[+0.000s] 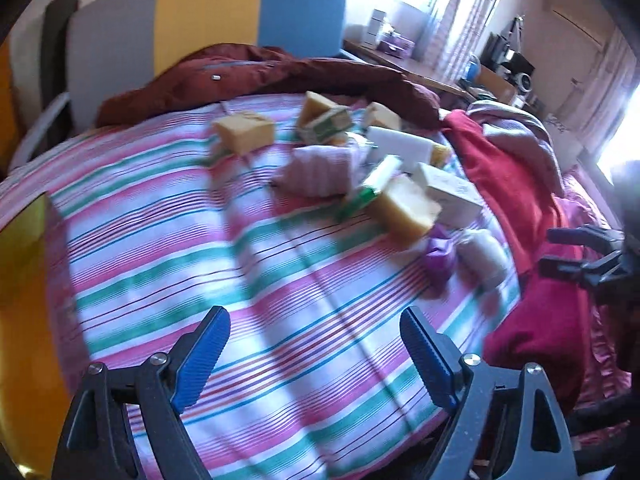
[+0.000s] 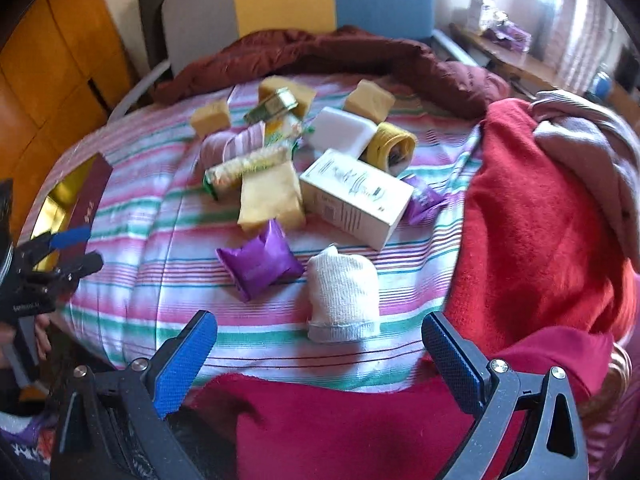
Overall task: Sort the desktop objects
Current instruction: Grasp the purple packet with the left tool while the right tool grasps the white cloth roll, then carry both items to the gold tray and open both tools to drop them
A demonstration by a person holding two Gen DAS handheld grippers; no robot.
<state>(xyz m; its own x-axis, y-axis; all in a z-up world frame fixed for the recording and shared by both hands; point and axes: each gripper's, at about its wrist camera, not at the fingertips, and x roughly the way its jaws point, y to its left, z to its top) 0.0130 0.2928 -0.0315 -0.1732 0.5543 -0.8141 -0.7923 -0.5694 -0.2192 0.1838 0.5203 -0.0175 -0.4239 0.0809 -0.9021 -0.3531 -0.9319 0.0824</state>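
right gripper (image 2: pixel 320 356) fingers spread, empty, above striped sheet (image 2: pixel 168 280) near edge. left gripper (image 1: pixel 316 356) likewise spread, empty. nearest items: white sock roll (image 2: pixel 344 300), purple packet (image 2: pixel 260 264); behind them white box (image 2: pixel 356 198), yellow blocks, all heaped mid-sheet. advice: take sock roll first, straddle its sides, avoid red cloth (image 2: pixel 540 220) alongside.

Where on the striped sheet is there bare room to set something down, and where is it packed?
The striped sheet is bare between the open box on its left edge and the purple packet. There is also a thin strip in front of the white rolled cloth. It is crowded from the white carton back to the yellow sponges.
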